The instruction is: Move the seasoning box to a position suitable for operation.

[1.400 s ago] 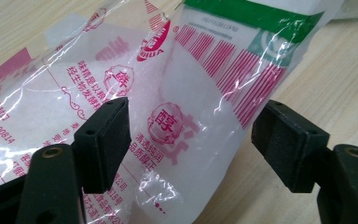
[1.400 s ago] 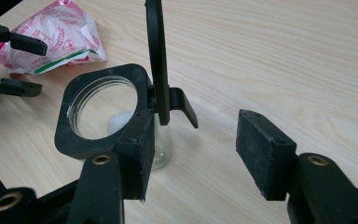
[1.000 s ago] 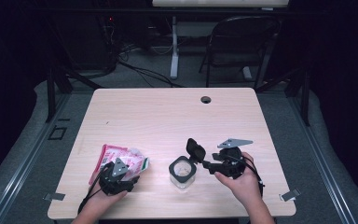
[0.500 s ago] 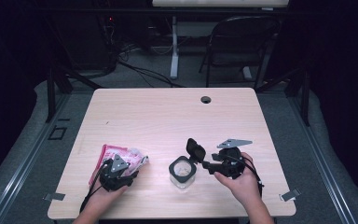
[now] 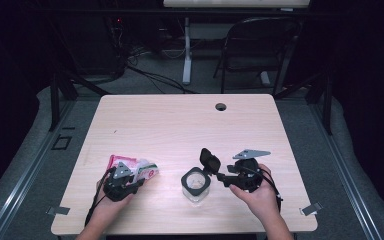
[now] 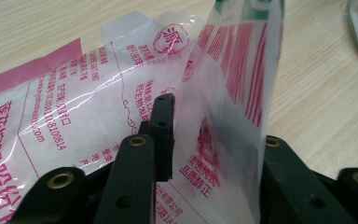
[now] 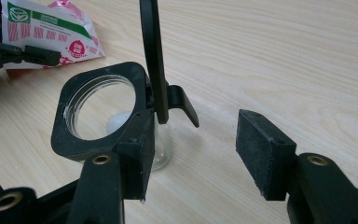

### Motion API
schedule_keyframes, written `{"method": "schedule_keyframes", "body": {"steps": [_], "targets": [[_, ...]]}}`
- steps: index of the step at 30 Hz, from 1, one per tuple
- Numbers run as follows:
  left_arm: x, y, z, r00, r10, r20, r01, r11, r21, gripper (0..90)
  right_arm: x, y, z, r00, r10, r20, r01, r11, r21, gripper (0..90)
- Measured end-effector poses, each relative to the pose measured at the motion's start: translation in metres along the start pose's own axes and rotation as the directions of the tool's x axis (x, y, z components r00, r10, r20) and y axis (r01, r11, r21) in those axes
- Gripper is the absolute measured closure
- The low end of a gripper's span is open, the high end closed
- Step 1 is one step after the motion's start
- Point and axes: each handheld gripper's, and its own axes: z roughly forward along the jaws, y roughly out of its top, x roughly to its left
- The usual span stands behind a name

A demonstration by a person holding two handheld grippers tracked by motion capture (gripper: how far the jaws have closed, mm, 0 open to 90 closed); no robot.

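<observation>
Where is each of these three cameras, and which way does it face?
High view: above the table's near edge, looking forward and down; both forearms show.
Left gripper view: on the left gripper, its jaws around the printed bag.
Right gripper view: on the right gripper, beside the open jar.
Shared: all three show the bag.

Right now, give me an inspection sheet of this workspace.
Surface: pale wooden table, round hole near the far edge.
Job's things: pink and white plastic bag; glass jar with black rim, its lid flipped open.
Clutter: nothing seen.
Tongs: left tongs have just been closing, bag edge between the jaws; right tongs open beside the jar.
Cables: one trails from each; more on the floor behind.
Surroundings: dark room, folding chair.
</observation>
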Motion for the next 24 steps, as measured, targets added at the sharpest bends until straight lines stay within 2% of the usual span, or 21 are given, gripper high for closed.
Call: {"method": "schedule_keyframes", "body": {"steps": [4, 7, 8, 9, 10, 11, 15, 20, 22, 24], "targets": [[0.000, 0.004, 0.001, 0.9998, -0.012, -0.014, 0.012, 0.9998, 0.017, 79.0, 0.000, -0.002, -0.001, 1.0000, 0.005, -0.002, -0.005, 1.000, -0.001, 47.3], [0.001, 0.005, 0.001, 0.9997, -0.023, -0.007, 0.023, 0.9995, 0.023, 81.4, 0.000, -0.003, -0.002, 1.0000, 0.006, 0.003, -0.006, 1.000, -0.001, 47.3], [0.002, 0.006, 0.001, 0.9989, -0.046, -0.002, 0.046, 0.9986, 0.027, 83.2, 0.001, -0.005, -0.002, 1.0000, 0.006, 0.002, -0.006, 1.000, -0.005, 47.4], [0.002, 0.006, 0.001, 0.9989, -0.046, -0.002, 0.046, 0.9986, 0.027, 84.1, 0.001, -0.005, -0.002, 1.0000, 0.005, 0.003, -0.005, 1.000, -0.003, 47.4], [0.003, 0.007, 0.001, 0.9979, -0.065, -0.003, 0.065, 0.9976, 0.025, 84.1, 0.001, -0.005, -0.002, 1.0000, 0.005, 0.003, -0.005, 1.000, -0.003, 47.4], [0.005, 0.007, 0.001, 0.9938, -0.111, 0.010, 0.111, 0.9934, 0.030, 85.3, 0.002, -0.006, -0.001, 1.0000, 0.002, 0.002, -0.002, 1.000, -0.004, 47.6], [0.007, 0.008, 0.000, 0.9891, -0.145, 0.027, 0.144, 0.9891, 0.031, 85.7, 0.005, -0.006, 0.003, 1.0000, -0.003, 0.001, 0.003, 1.000, -0.009, 50.4], [0.008, 0.008, 0.000, 0.9890, -0.144, 0.034, 0.143, 0.9894, 0.028, 85.4, 0.011, -0.004, 0.008, 0.9999, -0.014, 0.003, 0.014, 1.000, -0.017, 53.7], [0.008, 0.008, 0.000, 0.9894, -0.139, 0.041, 0.138, 0.9901, 0.026, 84.9, 0.013, -0.003, 0.009, 0.9999, -0.016, 0.005, 0.016, 1.000, -0.026, 59.0], [0.009, 0.007, 0.000, 0.9890, -0.140, 0.047, 0.139, 0.9899, 0.025, 84.6, 0.013, -0.003, 0.009, 0.9999, -0.013, 0.001, 0.013, 1.000, -0.026, 60.7]]}}
